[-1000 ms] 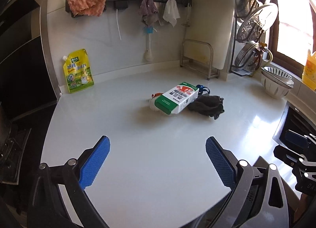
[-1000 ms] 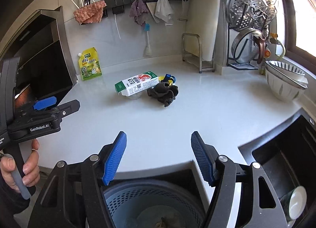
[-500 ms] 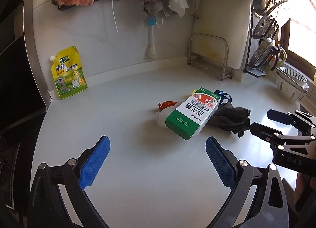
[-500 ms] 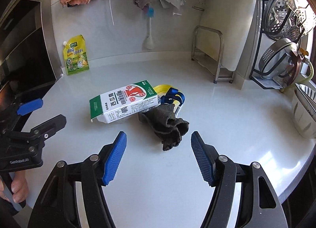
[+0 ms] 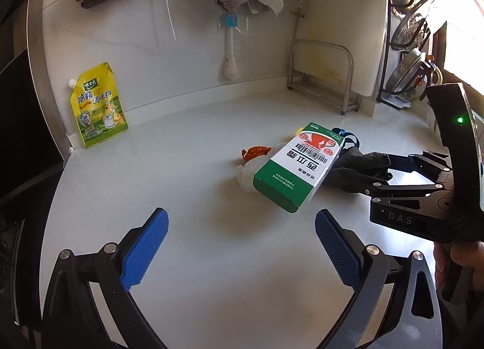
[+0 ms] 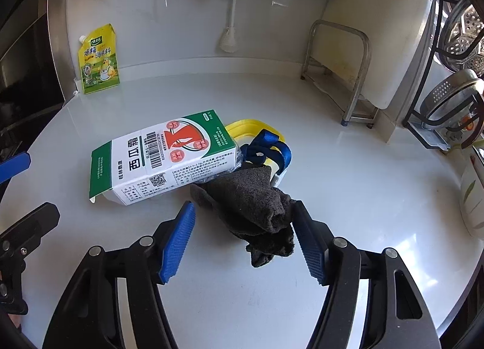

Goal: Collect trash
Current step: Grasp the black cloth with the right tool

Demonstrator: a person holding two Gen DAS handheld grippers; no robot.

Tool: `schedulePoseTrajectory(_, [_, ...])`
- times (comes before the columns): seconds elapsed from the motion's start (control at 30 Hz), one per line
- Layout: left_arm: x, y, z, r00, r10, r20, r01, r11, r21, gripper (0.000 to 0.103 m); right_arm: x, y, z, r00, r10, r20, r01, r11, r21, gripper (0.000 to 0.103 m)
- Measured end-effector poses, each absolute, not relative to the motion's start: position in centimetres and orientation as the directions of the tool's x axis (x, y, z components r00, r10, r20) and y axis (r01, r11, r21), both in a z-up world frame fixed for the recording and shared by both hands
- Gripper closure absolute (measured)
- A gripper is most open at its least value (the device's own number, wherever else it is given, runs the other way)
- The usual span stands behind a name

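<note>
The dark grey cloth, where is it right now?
In the right wrist view the dark grey cloth lies on the counter, between the open right gripper, beside the green carton.

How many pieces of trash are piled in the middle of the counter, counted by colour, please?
Green-and-white: 1, carton
Dark grey: 1, cloth
Yellow: 1, lid
Blue: 1, strap
Orange: 1, scrap
Clear: 1, bag
Total: 6

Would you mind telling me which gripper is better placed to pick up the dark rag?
The right gripper: its open fingers already straddle the dark rag. The left gripper hovers open over bare counter.
</note>
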State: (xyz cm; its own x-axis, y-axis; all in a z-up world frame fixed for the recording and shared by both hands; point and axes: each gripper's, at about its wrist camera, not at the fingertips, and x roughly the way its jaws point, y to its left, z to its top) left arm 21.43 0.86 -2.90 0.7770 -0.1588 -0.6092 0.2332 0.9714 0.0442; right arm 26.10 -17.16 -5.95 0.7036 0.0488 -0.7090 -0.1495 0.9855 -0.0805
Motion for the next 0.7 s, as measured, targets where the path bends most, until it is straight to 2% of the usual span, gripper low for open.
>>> schedulePoseTrajectory(0.03, [21.4,0.8,-2.9,0.777,-0.158,-0.609,0.233,0.971,0.046,0.007,26.2,-17.2,-6.1,0.699,0.047,-0.713,-0.151,0.985,-0.083,0.062])
schedulePoseTrajectory(0.23, [21.7,0.4,-2.8,0.774,-0.167,-0.611,0.237,0.971,0.035,0.007,25.6,-17.8,-6.0,0.709,0.089,-0.7,-0.165,0.985,-0.042,0.079])
schedulePoseTrajectory(0.7, [23.0,-2.0,-3.5,0.729,-0.226,-0.646,0.29,0.957,-0.007,0.007,20.2,-21.9,-3.7,0.751,0.15,-0.643,-0.099,0.988,0.115,0.083])
